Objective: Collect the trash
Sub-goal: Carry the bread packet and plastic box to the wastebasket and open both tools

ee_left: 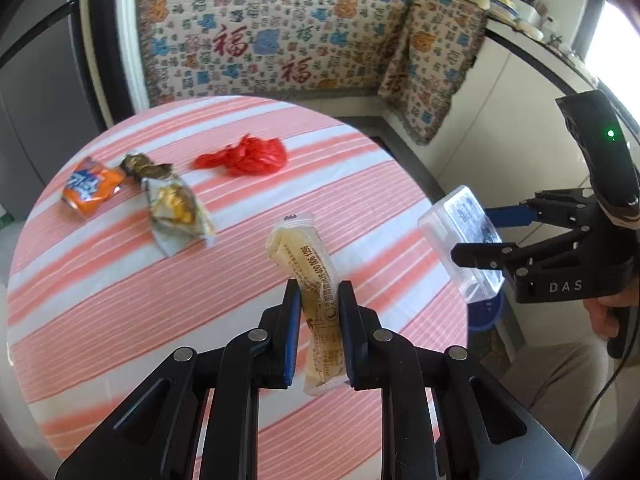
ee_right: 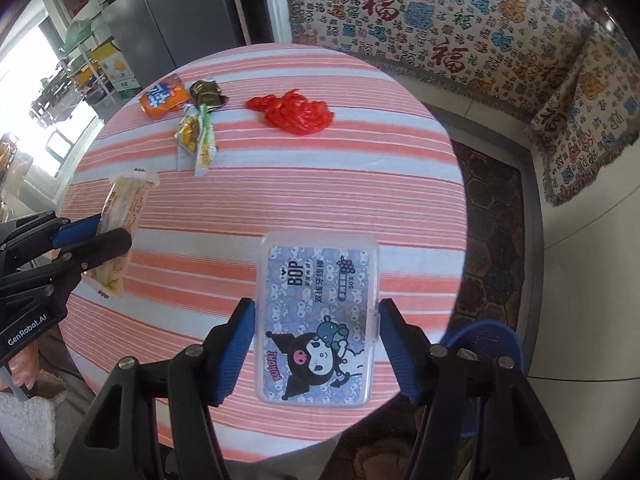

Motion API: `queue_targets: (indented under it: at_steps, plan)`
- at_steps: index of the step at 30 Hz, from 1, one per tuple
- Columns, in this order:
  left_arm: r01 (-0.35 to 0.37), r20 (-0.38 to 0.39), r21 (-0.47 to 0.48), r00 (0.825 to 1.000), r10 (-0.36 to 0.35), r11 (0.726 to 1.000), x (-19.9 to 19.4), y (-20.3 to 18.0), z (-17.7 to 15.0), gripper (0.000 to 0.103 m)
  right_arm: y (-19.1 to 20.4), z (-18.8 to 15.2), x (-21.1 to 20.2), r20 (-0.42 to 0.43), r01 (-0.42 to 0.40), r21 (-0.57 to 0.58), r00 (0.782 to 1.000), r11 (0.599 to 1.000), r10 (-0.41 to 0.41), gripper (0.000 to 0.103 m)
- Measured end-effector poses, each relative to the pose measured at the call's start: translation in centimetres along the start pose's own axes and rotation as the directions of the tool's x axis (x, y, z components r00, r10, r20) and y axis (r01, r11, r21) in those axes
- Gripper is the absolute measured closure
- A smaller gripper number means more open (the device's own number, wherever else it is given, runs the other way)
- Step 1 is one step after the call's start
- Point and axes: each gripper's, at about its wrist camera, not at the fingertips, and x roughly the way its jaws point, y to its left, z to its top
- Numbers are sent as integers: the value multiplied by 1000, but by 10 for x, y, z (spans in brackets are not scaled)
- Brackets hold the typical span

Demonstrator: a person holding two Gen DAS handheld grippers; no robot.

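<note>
My left gripper (ee_left: 319,300) is shut on a long yellow snack wrapper (ee_left: 308,272) and holds it above the round striped table (ee_left: 120,300). It also shows in the right wrist view (ee_right: 96,236) with the wrapper (ee_right: 124,204). My right gripper (ee_right: 316,320) is shut on a clear plastic floss-pick box (ee_right: 318,320) with a cartoon label, held above the table's near edge. In the left wrist view the right gripper (ee_left: 490,236) holds that box (ee_left: 460,240) past the table's right edge. On the table lie a red plastic bag (ee_left: 248,156), an orange packet (ee_left: 90,186) and crumpled foil wrappers (ee_left: 172,204).
A blue bin (ee_right: 488,344) stands on the floor below the table's right edge, by a dark mat (ee_right: 492,216). A bench with patterned cloth (ee_left: 272,32) runs behind the table. A white foam block (ee_right: 24,428) lies at the lower left.
</note>
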Motion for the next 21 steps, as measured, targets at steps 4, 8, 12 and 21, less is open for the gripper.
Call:
queue_targets:
  at_steps: [4, 8, 12, 21]
  plan:
    - [50, -12, 61, 999, -49, 997, 15, -52, 12, 85, -57, -17, -17, 17, 28, 90, 999, 996, -29, 40]
    - [103, -35, 106, 994, -100, 989, 32, -103, 24, 85, -118, -43, -30, 13, 60, 186, 998, 981, -63, 40]
    - [150, -71, 141, 987, -141, 979, 59, -157, 36, 85, -174, -75, -40, 10, 90, 277, 995, 957, -96, 40]
    - [217, -171, 187, 968, -186, 958, 127, -253, 39, 85, -279, -156, -31, -17, 122, 476, 991, 871, -129, 40]
